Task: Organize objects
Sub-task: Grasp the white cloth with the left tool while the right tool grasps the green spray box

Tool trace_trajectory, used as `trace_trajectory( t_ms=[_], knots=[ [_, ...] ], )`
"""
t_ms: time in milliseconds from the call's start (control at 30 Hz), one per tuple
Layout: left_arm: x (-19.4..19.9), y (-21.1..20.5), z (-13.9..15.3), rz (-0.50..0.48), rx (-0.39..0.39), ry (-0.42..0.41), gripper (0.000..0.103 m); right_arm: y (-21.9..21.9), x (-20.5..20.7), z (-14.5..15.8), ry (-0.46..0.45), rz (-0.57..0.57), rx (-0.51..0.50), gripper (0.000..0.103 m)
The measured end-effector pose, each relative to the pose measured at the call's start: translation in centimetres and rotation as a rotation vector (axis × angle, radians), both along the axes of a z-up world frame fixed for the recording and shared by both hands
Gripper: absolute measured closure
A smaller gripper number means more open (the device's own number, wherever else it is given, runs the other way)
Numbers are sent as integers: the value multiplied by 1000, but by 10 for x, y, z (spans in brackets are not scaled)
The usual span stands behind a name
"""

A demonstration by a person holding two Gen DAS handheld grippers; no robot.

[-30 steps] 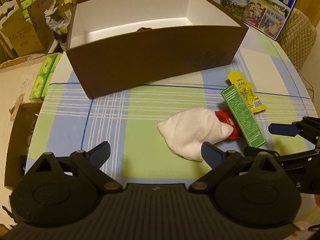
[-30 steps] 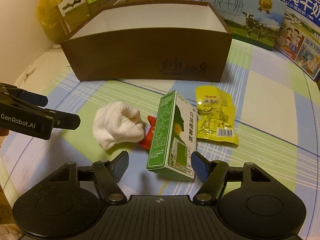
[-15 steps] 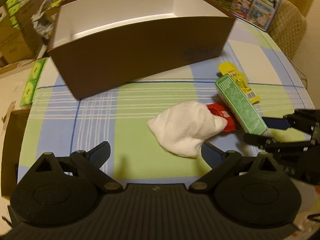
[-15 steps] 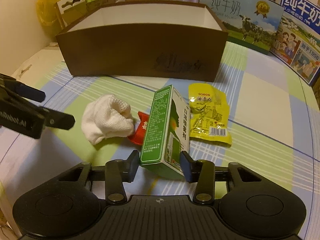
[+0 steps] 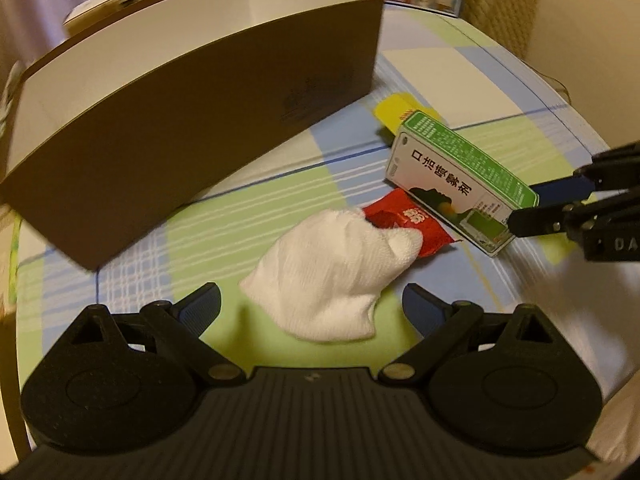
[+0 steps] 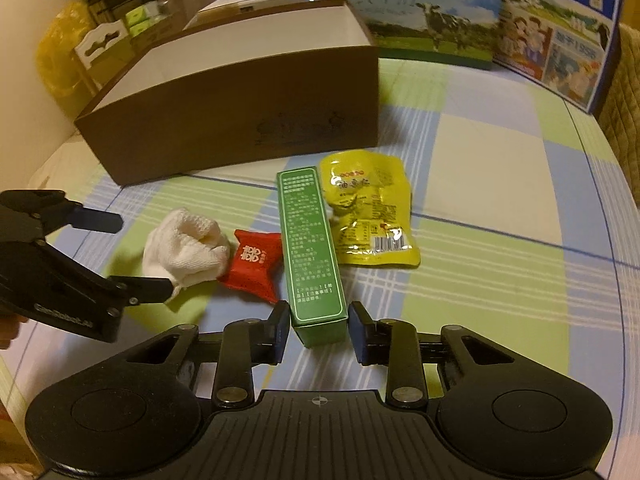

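At the bottom of the right wrist view, the right gripper [image 6: 319,330] straddles the near end of the green box [image 6: 311,244], its 2 fingers just beside the box's sides with slivers of gap showing, so I cannot tell whether it grips; the box lies flat on the checked cloth [image 6: 492,280], running away toward the frame's middle. In the left wrist view the same green box [image 5: 460,180] sits at right of centre with the right gripper [image 5: 556,204] at its near right end. At the bottom of that view the left gripper [image 5: 311,306] is spread wide with nothing in it, the white sock [image 5: 332,276] lying between and just beyond its fingertips. In the right wrist view the left gripper [image 6: 132,252] enters from the left edge, open around the sock [image 6: 184,246]. A red packet [image 6: 256,264] lies touching the sock's right side and the green box's left side, partly tucked under the sock in the left wrist view [image 5: 400,220]. A yellow pouch [image 6: 370,208] lies against the box's right side, further back. Beyond them, across the upper middle, stands the brown carton [image 6: 240,120], open-topped with white inner walls; its floor is hidden, so its contents cannot be told. Behind it, at upper right, 2 milk cases [image 6: 424,8] stand upright.
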State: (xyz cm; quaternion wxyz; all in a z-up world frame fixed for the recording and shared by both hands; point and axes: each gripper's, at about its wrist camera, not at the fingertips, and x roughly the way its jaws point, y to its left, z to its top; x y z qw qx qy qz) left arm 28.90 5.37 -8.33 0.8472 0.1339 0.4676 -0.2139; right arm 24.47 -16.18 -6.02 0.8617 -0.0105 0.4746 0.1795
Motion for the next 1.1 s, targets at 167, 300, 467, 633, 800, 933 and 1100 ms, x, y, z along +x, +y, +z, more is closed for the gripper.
trace_trajectory(
  t_ms=[167,300,467,633,800,933,1100],
  knots=[
    [11,-5,-8,-113,-9,-22,8,-1,2,0,14,-5,4,74],
    [19,-7,-15,-168,-11,-15,16,-2,3,-1,24,-9,9,73],
    [17,-4,-15,-184,-59,-19,39,-2,5,-1,36,-24,1,65],
    [12,7,-12,-88,-91,-15,56,0,6,1,23,-13,-8,55],
    [9,25,-6,88,-83,19,59,5,12,2,-1,18,-28,53],
    [4,37,-1,215,-53,65,59,16,21,3,-29,63,-52,53],
    [-2,44,1,264,-52,97,56,26,35,-1,-37,95,-82,54]
  ],
)
